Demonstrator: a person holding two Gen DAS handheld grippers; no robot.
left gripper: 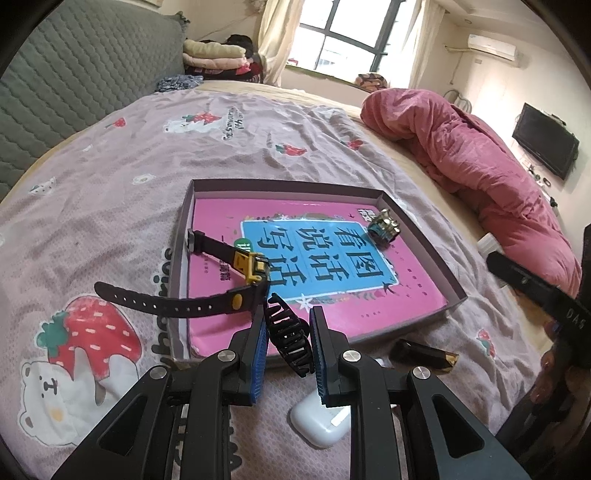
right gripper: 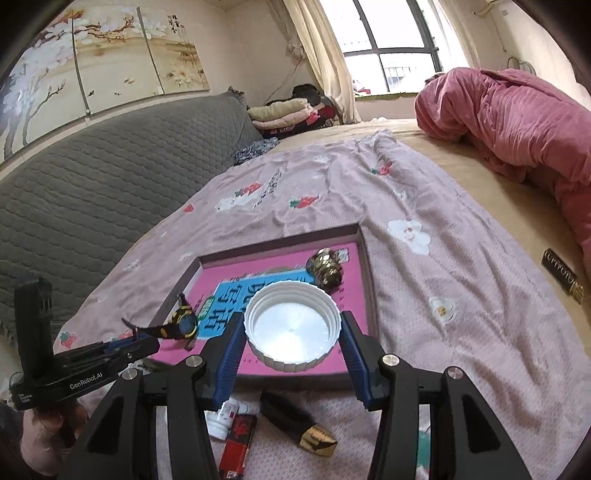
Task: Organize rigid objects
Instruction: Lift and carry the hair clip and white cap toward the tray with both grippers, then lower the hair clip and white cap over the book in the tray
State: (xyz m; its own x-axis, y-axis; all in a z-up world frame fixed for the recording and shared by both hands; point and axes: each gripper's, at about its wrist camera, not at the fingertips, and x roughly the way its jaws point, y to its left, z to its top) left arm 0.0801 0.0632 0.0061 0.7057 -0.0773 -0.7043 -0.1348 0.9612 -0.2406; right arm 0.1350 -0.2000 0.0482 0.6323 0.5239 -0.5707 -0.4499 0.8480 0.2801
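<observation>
Two grips over the tray on the bed
Left hand-held gripper [left gripper: 286, 334] clamps a black hair clip [left gripper: 288, 338]; right hand-held gripper [right gripper: 291, 332] clamps a white lid [right gripper: 292, 328], both low in frame above the tray [left gripper: 421, 229].

1. A bed [right gripper: 461, 177] fills the room, spread with a pink sheet [left gripper: 147, 155] printed with strawberries and bears.
2. A grey quilted headboard [right gripper: 92, 184] runs along one side.
3. Above it hangs a blossom painting [right gripper: 92, 55] on a cream wall.
4. A pink duvet [left gripper: 480, 155] lies bunched near the far edge.
5. Daylight enters through a dark-framed window [left gripper: 343, 33] with pale curtains [right gripper: 321, 48].
6. Folded blankets [left gripper: 218, 55] are stacked by the window.
7. A TV [left gripper: 545, 146] and an air conditioner [left gripper: 491, 46] hang on the wall.
</observation>
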